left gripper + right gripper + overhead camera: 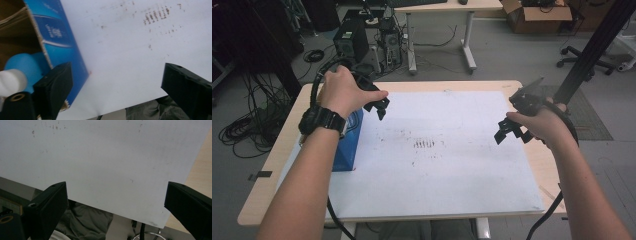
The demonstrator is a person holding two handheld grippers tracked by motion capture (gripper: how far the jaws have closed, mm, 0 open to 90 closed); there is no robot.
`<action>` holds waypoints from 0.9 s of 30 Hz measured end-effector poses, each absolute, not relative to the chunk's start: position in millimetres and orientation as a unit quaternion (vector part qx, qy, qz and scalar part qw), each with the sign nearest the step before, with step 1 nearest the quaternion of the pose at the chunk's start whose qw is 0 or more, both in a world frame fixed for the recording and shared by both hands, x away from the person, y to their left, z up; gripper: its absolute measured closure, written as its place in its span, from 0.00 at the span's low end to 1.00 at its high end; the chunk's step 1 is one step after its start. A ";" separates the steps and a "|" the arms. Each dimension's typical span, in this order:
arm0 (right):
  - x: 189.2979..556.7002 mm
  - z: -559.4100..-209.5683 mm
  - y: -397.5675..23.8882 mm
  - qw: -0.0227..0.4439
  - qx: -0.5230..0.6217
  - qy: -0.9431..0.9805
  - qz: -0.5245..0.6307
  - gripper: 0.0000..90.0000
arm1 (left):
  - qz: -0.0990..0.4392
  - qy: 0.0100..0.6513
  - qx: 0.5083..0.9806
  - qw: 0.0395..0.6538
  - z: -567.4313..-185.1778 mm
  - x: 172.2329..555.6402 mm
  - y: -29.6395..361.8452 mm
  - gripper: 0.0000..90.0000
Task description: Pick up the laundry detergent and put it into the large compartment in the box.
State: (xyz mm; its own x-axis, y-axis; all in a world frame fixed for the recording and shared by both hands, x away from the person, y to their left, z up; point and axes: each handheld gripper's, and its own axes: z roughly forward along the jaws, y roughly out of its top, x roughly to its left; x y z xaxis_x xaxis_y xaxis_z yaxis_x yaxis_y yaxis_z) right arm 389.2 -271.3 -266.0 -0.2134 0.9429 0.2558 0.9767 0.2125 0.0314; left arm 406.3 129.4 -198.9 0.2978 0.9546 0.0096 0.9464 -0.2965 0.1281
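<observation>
A blue cardboard box (348,142) stands on the left side of the white sheet (437,155) that covers the table. In the left gripper view the box (60,37) is open at the top, with a blue rounded thing (23,66) and a white cylinder (10,81) inside. My left gripper (381,106) hovers just right of the box's far end, jaws wide apart and empty. Over the sheet's right edge my right gripper (510,131) is held open, nothing between its jaws. Its own view looks down on the sheet's near right corner (160,220).
Dark smudges (424,144) mark the middle of the sheet. The wooden table rim (272,150) shows around it. Beyond the table stand computer towers (352,40), cable coils (247,125), a desk leg (468,50) and a black post (592,50) at the right.
</observation>
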 end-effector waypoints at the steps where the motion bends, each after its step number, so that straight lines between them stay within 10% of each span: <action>1: 389.1 -266.1 -271.1 0.090 -0.620 -0.774 -0.093 0.06 | 0.041 0.585 0.809 0.049 -201.7 405.6 120.9 0.08; 27: 385.3 -265.6 -272.9 0.090 -0.621 -0.773 -0.092 0.06 | 0.023 0.551 0.833 0.049 -231.4 401.8 84.5 0.06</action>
State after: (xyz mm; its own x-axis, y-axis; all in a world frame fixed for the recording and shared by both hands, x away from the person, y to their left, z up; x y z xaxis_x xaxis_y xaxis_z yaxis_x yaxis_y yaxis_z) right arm 385.3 -272.9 -265.6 -0.2126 0.9437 0.2534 0.9769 0.2116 0.0314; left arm 401.8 84.5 -231.4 0.3917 0.9200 -0.0152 0.9154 -0.3880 0.1076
